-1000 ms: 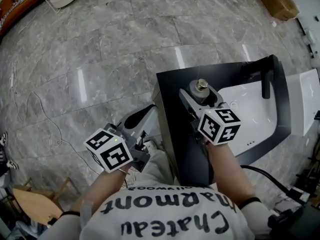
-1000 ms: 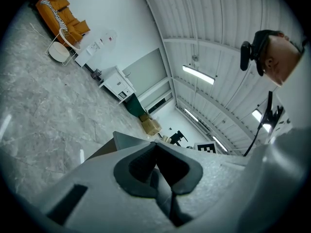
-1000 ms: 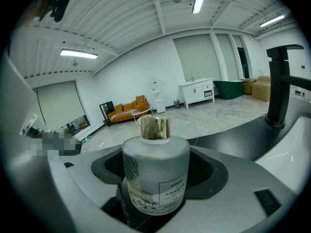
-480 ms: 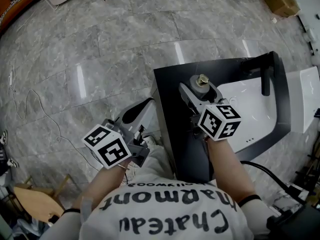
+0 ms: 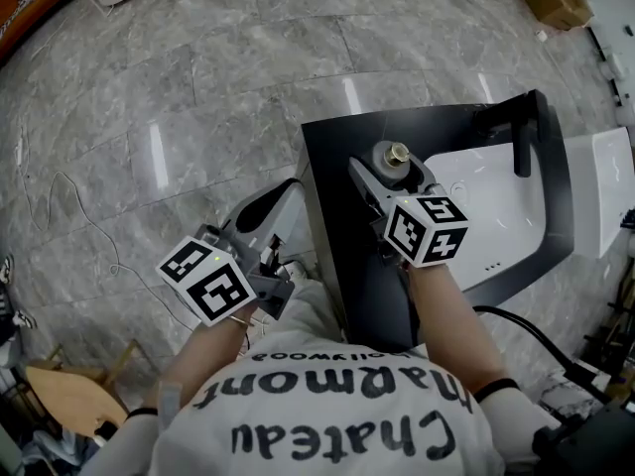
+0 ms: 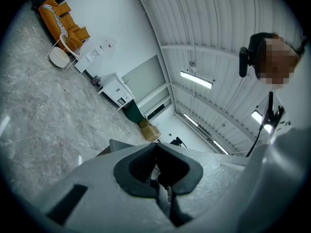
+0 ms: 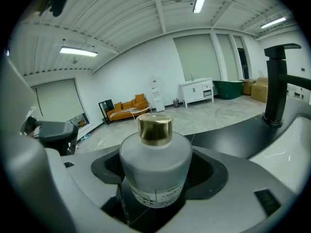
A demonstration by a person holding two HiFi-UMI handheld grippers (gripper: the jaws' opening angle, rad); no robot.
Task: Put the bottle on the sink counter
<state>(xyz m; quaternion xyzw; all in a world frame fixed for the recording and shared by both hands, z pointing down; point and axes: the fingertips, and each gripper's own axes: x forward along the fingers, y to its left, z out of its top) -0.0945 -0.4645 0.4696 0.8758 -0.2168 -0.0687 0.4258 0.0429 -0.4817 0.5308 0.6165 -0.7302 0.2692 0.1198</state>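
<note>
Hardly anything has moved in the last second: the frosted glass bottle (image 5: 394,156) stays clamped in the right gripper (image 5: 394,169) over the same front left part of the black sink counter (image 5: 332,167), and the left gripper (image 5: 276,204) has only drifted a little lower and to the left.

In the right gripper view the bottle (image 7: 154,166) stands upright, its gold cap (image 7: 154,129) on top and a pale label low on its body. The right gripper (image 7: 155,181) has its dark pads closed against the bottle's two sides. Whether the base touches the counter cannot be told.

Beyond the bottle, the counter frames a white basin (image 5: 496,216). A black faucet (image 5: 523,142) stands at the basin's far edge, well apart from the bottle, and it shows upright at the right in the right gripper view (image 7: 277,81).

The left gripper is held low beside the person's body, off the counter and over the grey marble floor (image 5: 198,97). Its own view shows the left gripper (image 6: 158,166) with its jaws pressed together and nothing between them.
</note>
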